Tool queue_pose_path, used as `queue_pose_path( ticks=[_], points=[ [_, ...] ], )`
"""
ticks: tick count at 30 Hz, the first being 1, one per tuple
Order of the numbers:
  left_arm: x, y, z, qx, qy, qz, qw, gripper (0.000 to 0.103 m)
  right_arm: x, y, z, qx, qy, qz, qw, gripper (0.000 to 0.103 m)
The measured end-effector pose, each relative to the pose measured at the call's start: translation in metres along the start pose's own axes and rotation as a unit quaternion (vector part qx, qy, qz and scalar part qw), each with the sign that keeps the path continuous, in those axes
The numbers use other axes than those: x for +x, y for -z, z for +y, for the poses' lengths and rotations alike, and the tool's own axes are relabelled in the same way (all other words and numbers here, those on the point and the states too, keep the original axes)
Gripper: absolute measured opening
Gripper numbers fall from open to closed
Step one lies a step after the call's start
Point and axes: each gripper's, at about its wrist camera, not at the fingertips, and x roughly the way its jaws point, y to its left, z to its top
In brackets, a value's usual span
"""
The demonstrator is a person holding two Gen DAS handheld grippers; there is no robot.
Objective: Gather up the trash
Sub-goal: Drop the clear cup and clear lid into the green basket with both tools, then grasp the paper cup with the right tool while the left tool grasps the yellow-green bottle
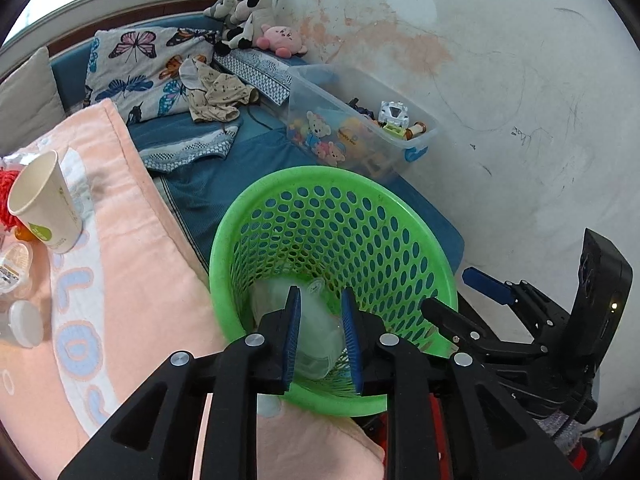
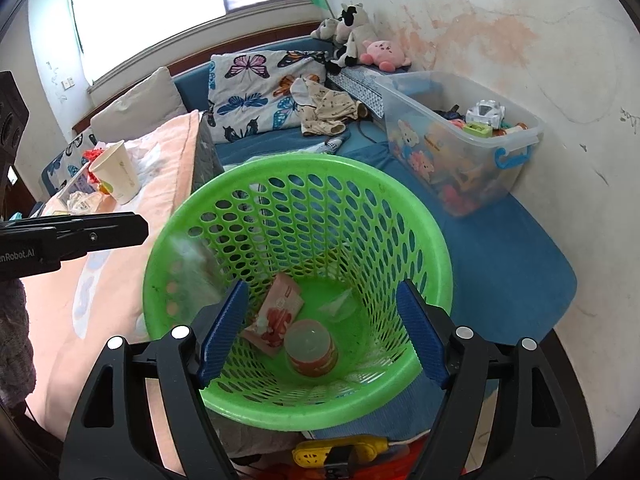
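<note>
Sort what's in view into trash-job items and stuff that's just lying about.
Job:
green basket
pink wrapper, small orange-labelled cup and clear plastic piece inside the basket
paper cup on the peach blanket
left gripper
right gripper

Lying about:
toy bin
plush toys
butterfly pillow
crumpled clothes

One green basket (image 2: 298, 216); one paper cup (image 2: 116, 176); one toy bin (image 2: 460, 136); two butterfly pillows (image 2: 260, 88).
</note>
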Motion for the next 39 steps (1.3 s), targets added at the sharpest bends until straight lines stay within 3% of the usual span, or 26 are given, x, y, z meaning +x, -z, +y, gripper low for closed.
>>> queue_pose_path(
  ticks=[9, 18, 29, 36, 39],
  points=[
    [-0.033, 0.009, 0.026, -0.019, -0.028, -0.024, 0.9991, 0.031, -0.007, -0.010, 0.029, -0.029, -0.017, -0.009, 0.999, 0.076],
    [-0.073, 0.020, 0.096, -0.086, -0.101, -0.040, 0.9904, 0.032, 0.004, -0.031, 0.076, -0.065, -0.051, -0.008, 0.997, 0.076],
    [-0.124, 0.025, 0.197, -0.199, -0.213, -0.047, 0.9555, 0.042, 0.021, -0.057, 0.141, -0.122, -0.092, -0.007, 0.988, 0.076],
    [-0.134, 0.031, 0.246, -0.280, -0.214, -0.047, 0.9346, 0.047, 0.035, -0.070, 0.175, -0.155, -0.113, -0.003, 0.981, 0.076],
    [-0.137, 0.040, 0.257, -0.297, -0.210, -0.048, 0.9302, 0.047, 0.038, -0.073, 0.191, -0.173, -0.122, -0.003, 0.977, 0.076]
  ],
)
